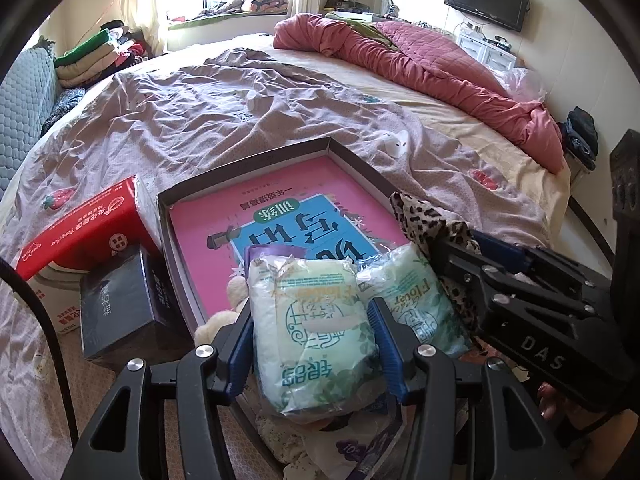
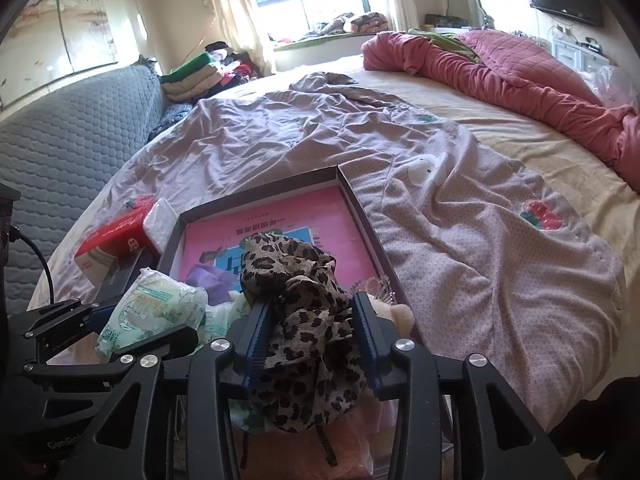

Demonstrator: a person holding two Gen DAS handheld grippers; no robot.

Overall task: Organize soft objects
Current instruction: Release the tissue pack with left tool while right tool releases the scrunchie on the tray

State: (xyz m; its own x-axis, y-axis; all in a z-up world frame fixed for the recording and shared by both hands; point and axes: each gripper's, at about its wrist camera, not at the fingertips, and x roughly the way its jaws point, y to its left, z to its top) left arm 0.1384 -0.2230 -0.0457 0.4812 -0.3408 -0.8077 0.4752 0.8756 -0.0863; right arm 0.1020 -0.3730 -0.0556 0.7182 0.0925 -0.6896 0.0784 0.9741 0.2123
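A pale green soft tissue pack [image 1: 316, 340] is clamped between the blue pads of my left gripper [image 1: 310, 308], over the near end of a shallow dark box [image 1: 248, 160]. A second green pack [image 1: 416, 300] lies just right of it. A leopard-print cloth [image 2: 304, 288] bunches between the fingers of my right gripper [image 2: 312, 304], whose jaws stand apart and hold it only loosely. In the left wrist view the same cloth [image 1: 424, 216] hangs at the box's right side. The left gripper [image 2: 132, 328] shows at lower left in the right wrist view.
A pink book [image 1: 280, 208] lines the box. A red tissue box [image 1: 88, 228] and a dark box [image 1: 120, 312] sit to its left on the bed. A cream plush [image 1: 216, 324] lies at the near end. A white case [image 1: 394, 142] and a pink quilt [image 1: 440, 64] lie beyond.
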